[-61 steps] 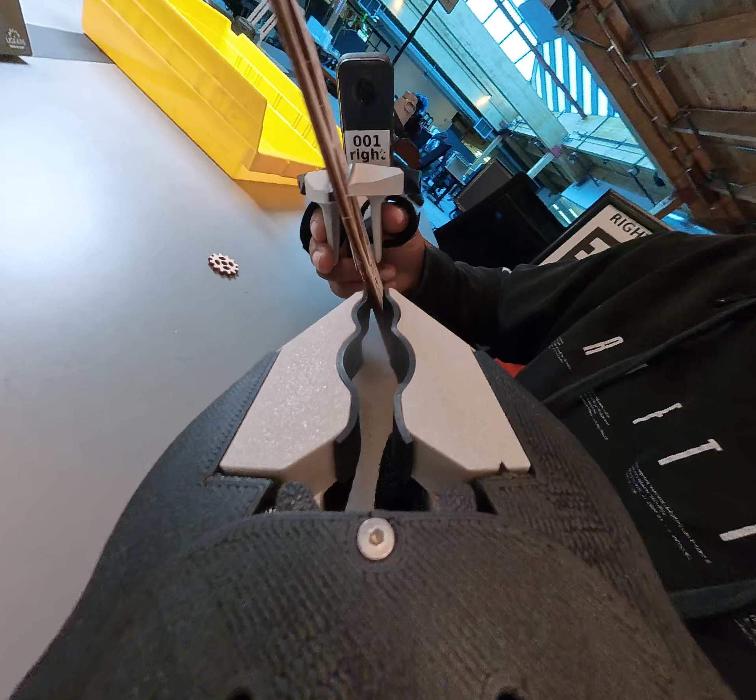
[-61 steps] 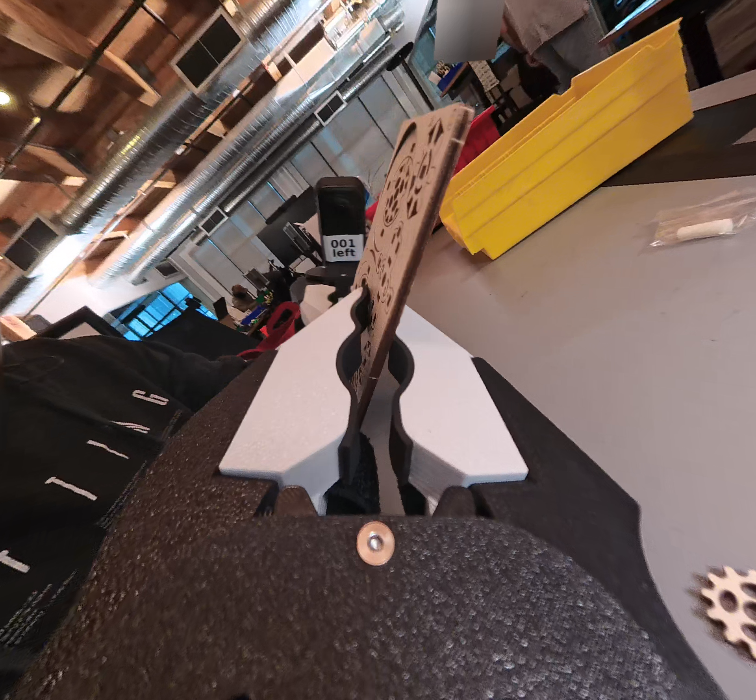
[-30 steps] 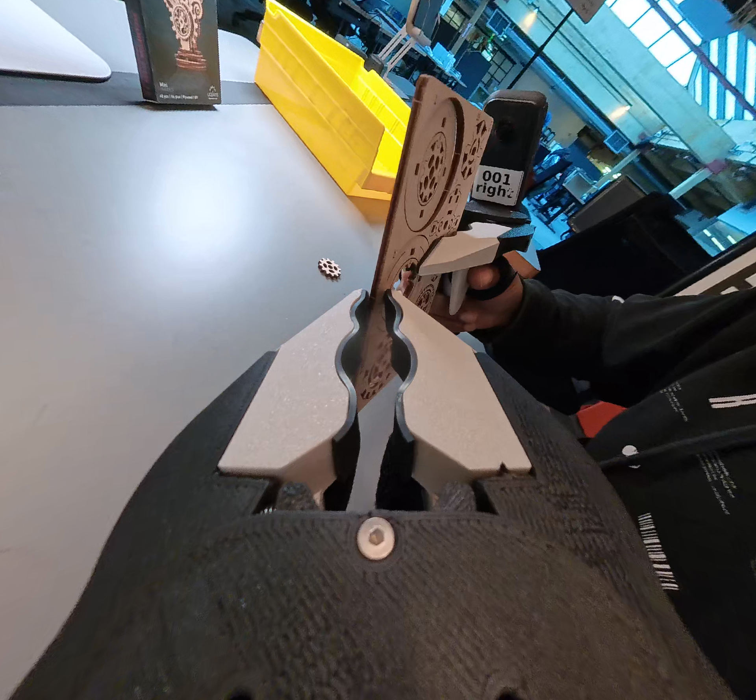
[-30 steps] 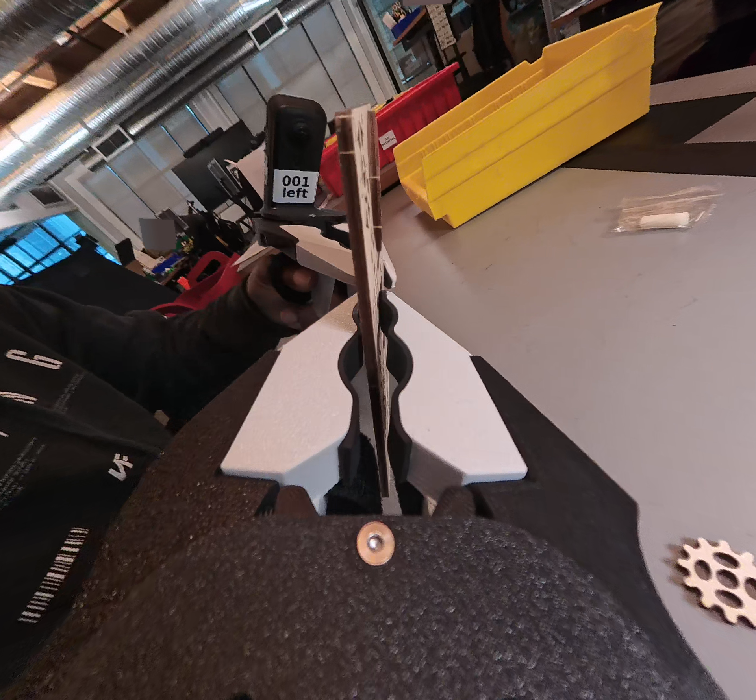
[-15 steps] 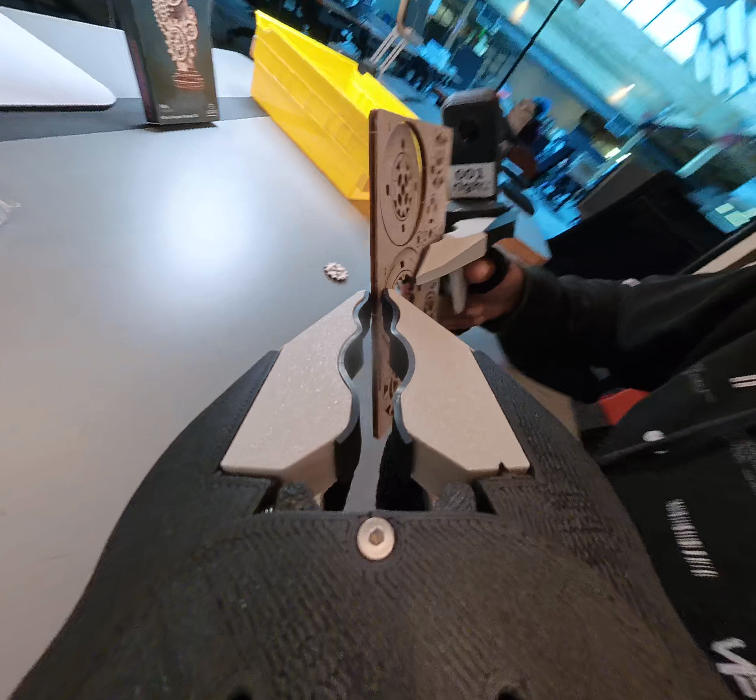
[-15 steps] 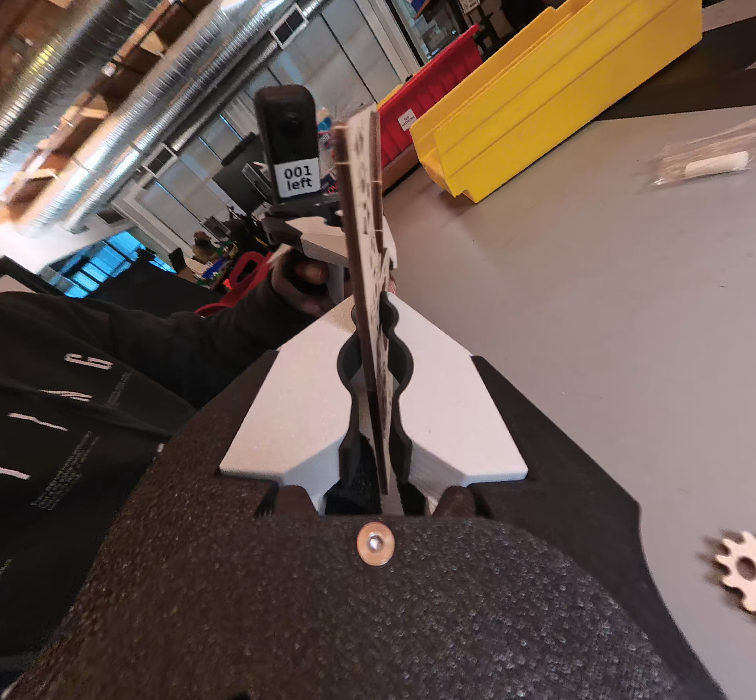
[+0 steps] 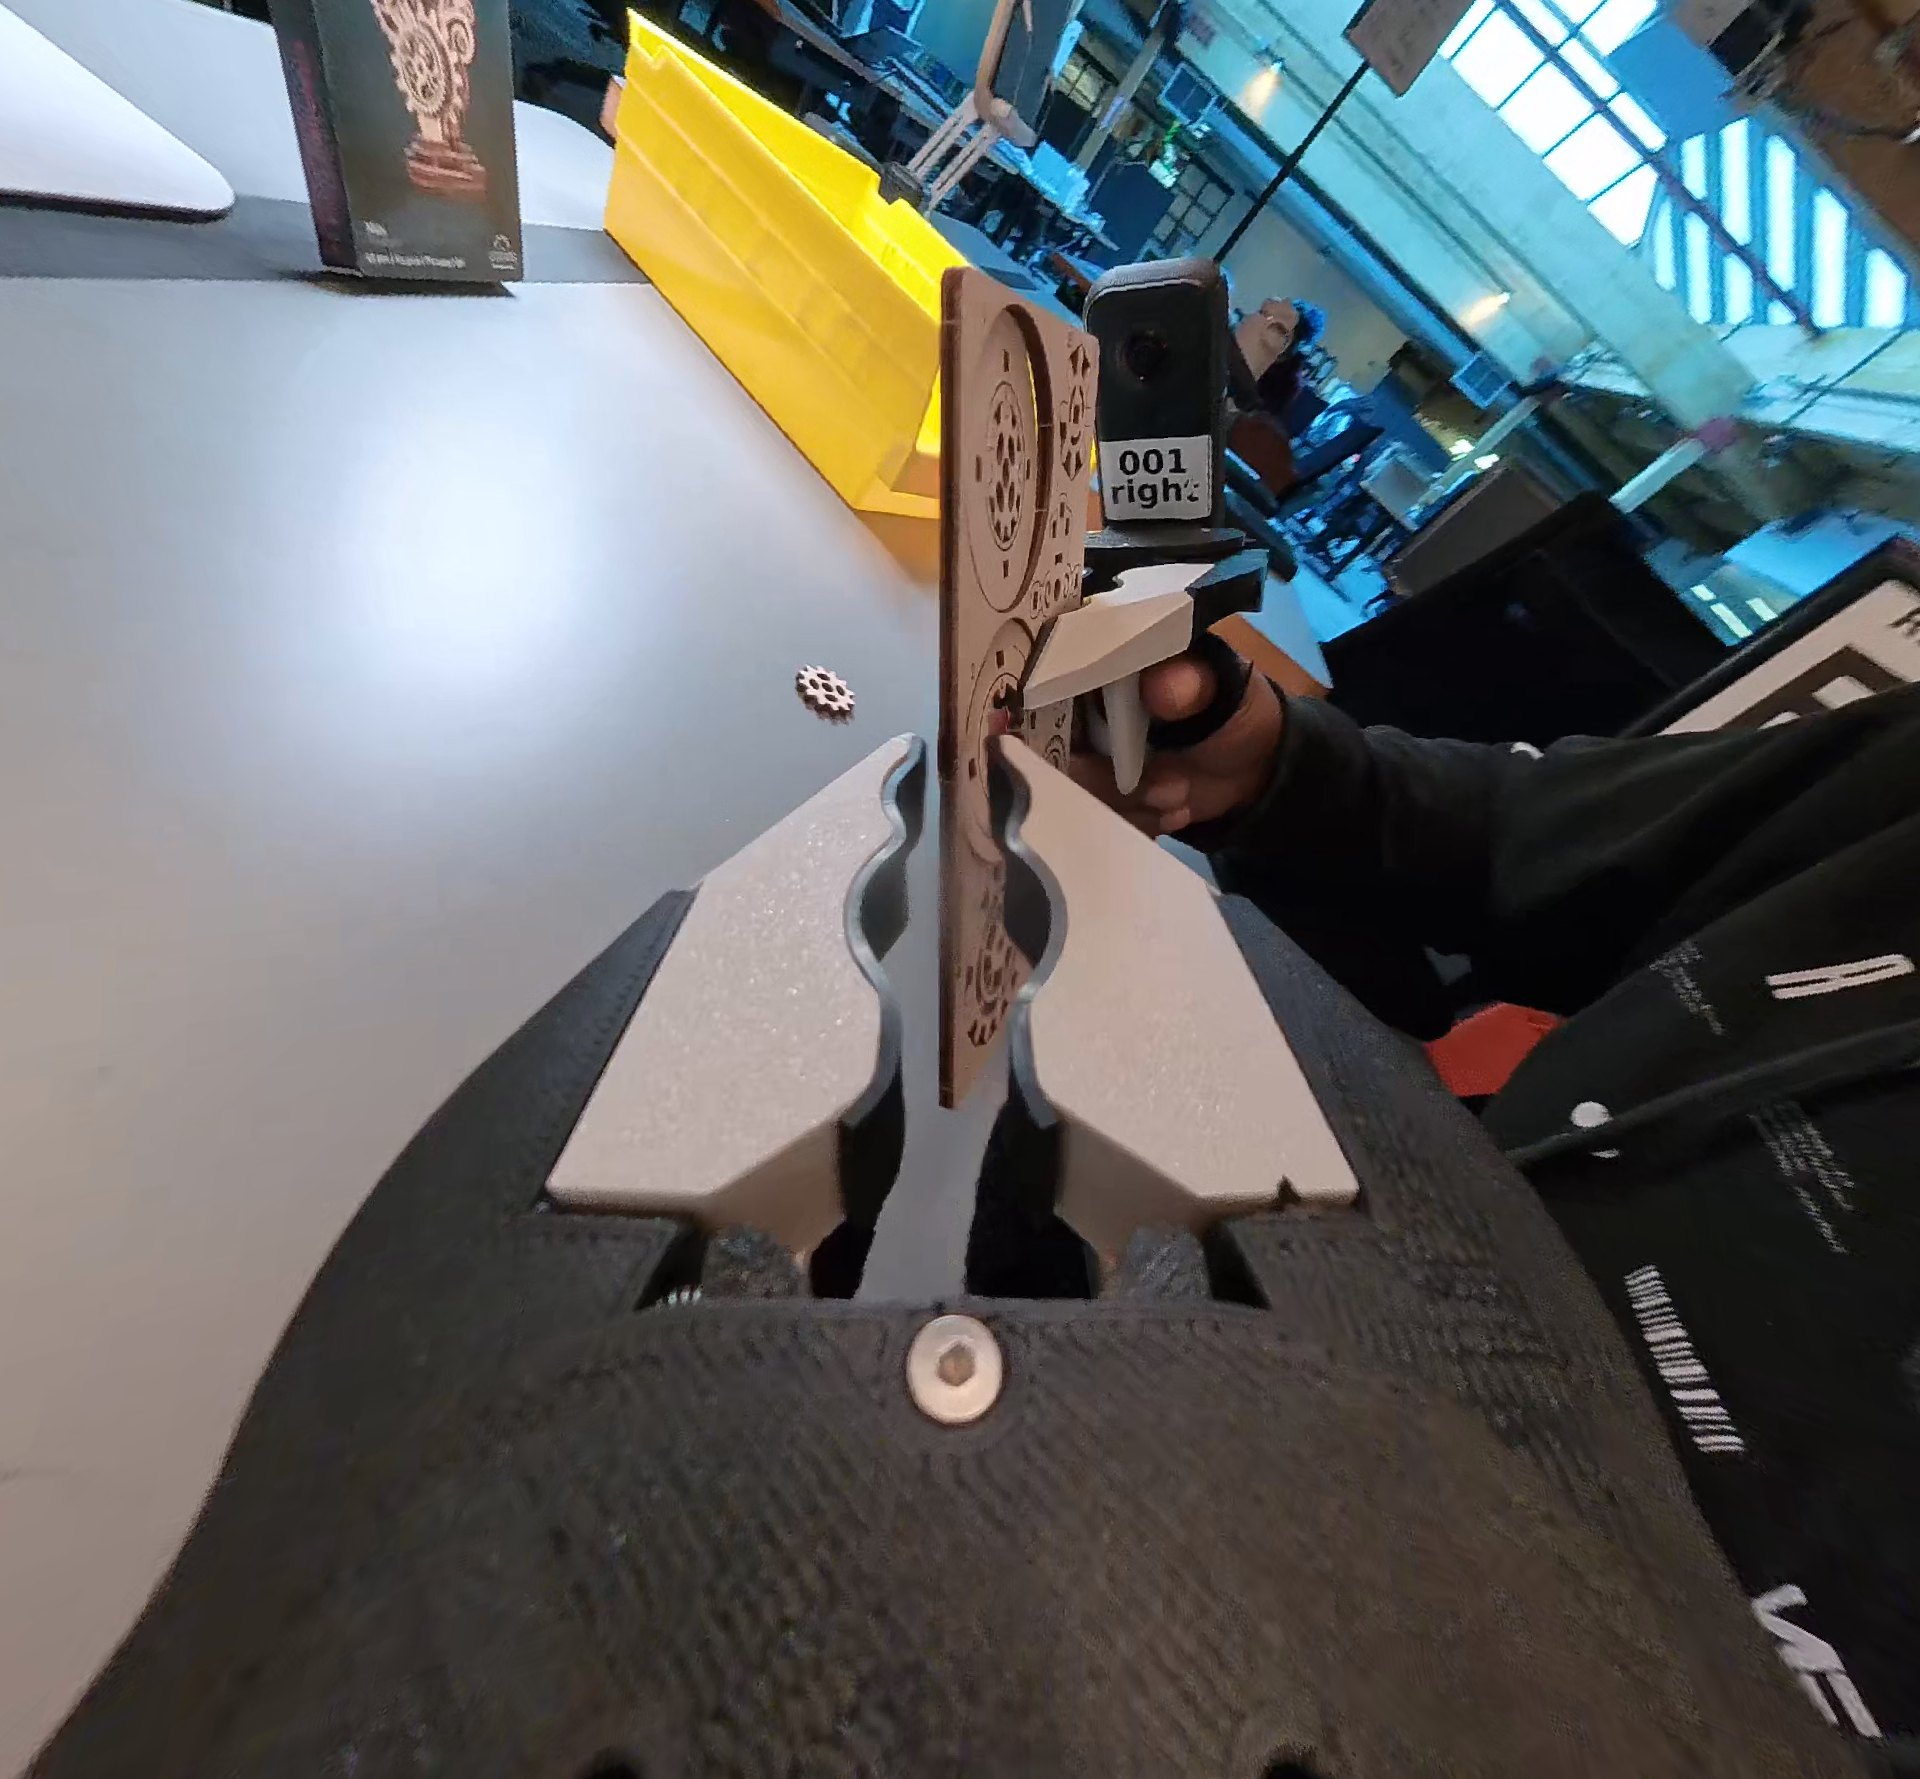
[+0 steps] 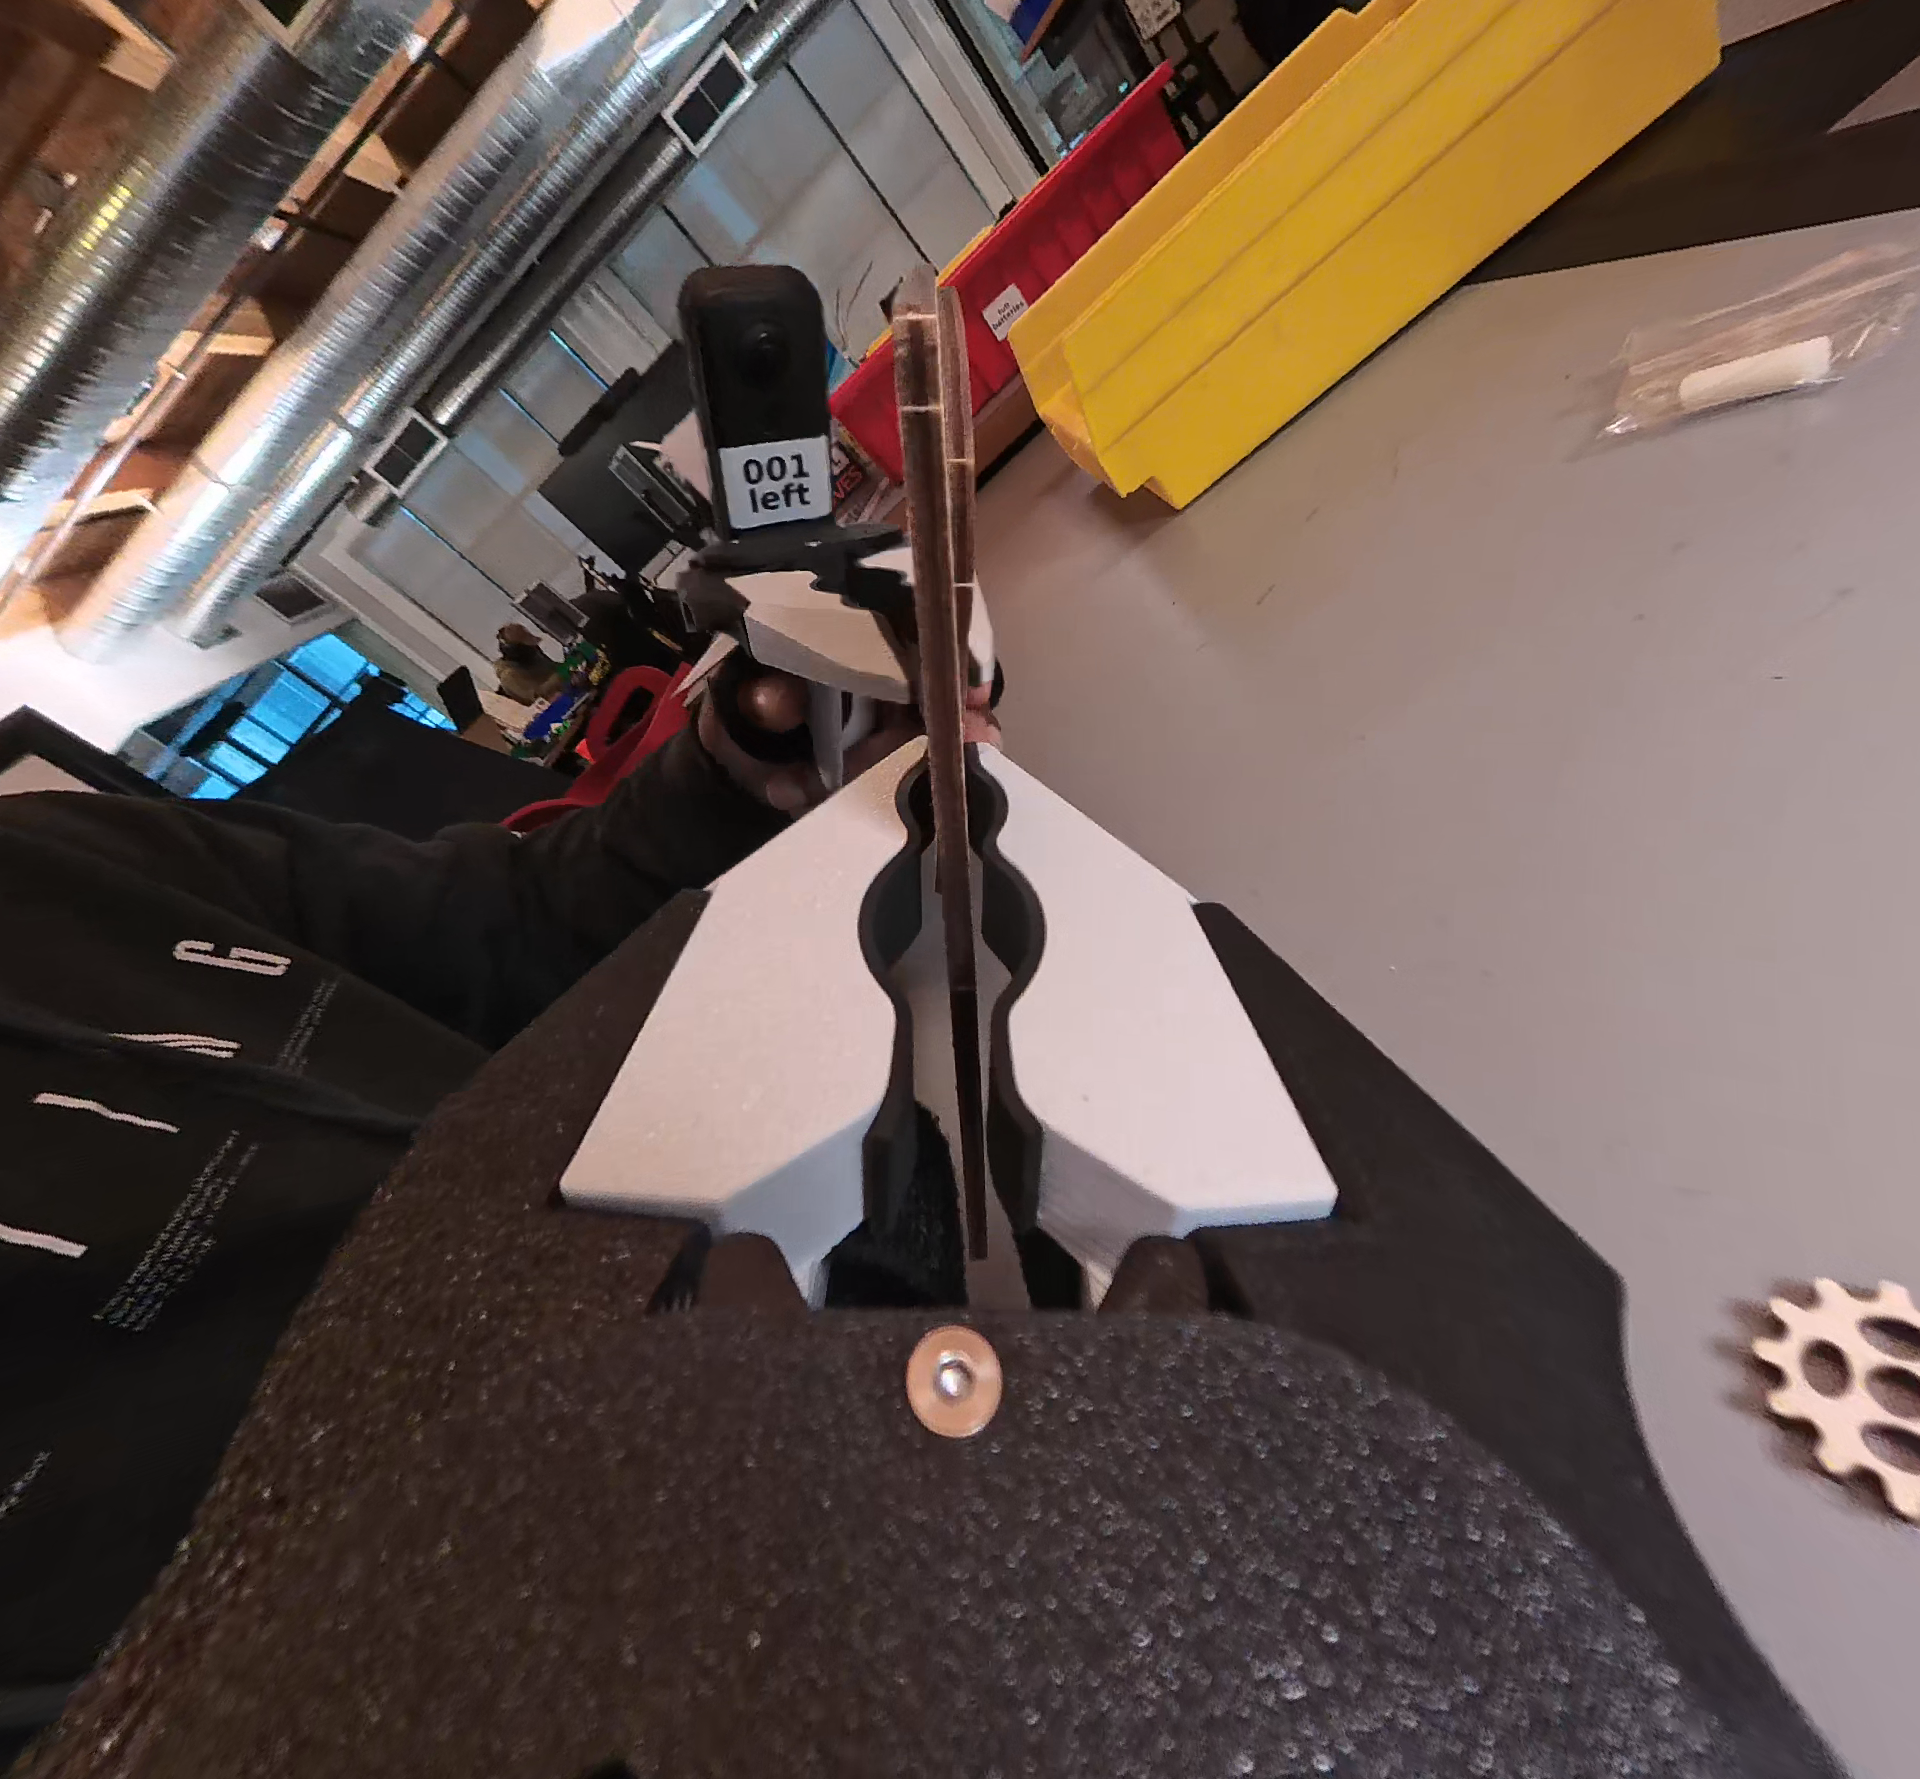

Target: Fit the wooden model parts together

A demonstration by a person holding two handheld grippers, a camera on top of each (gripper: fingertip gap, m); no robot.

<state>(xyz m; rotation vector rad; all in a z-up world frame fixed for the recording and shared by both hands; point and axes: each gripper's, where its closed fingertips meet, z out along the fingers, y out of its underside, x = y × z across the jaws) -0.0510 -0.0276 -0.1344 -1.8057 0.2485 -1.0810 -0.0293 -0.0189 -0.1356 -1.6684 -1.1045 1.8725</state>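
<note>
- Wooden parts sheet (image 7: 982, 586), a thin laser-cut panel patterned with gears and discs, stands upright above the grey bench (image 7: 364, 586), held from 2 sides at once.
- Left gripper (image 7: 951, 763) has its jaws pinching the sheet's lower edge, the panel running down between the 2 pale grey fingers (image 7: 769, 1002).
- Right gripper (image 7: 1023, 690), seen beyond the panel in the left wrist view, bites the sheet at mid-height from the far side; a hand (image 7: 1195, 742) in a black sleeve grips its handle.
- From the right wrist view the sheet (image 8: 940, 586) appears edge-on, a dark brown strip clamped between that gripper's own white fingers (image 8: 1122, 1023), jaws pressed onto it.
- The left gripper (image 8: 914, 680) shows farther off in the same view, meeting the panel near its middle, its black camera block rising just beside the sheet's top.
- 1 small loose wooden gear (image 7: 826, 692) lies flat on the bench, just left of the sheet and apart from it; it shows at the right edge of the right wrist view (image 8: 1849, 1386).
- A long yellow bin (image 7: 769, 275) sits on the bench behind the sheet, with a red bin (image 8: 1039, 275) beyond it.
- A dark product box (image 7: 400, 67) picturing a gear model stands upright at the bench's back edge.
- A clear plastic packet (image 8: 1756, 358) holding a white stick rests near the yellow bin.
</note>
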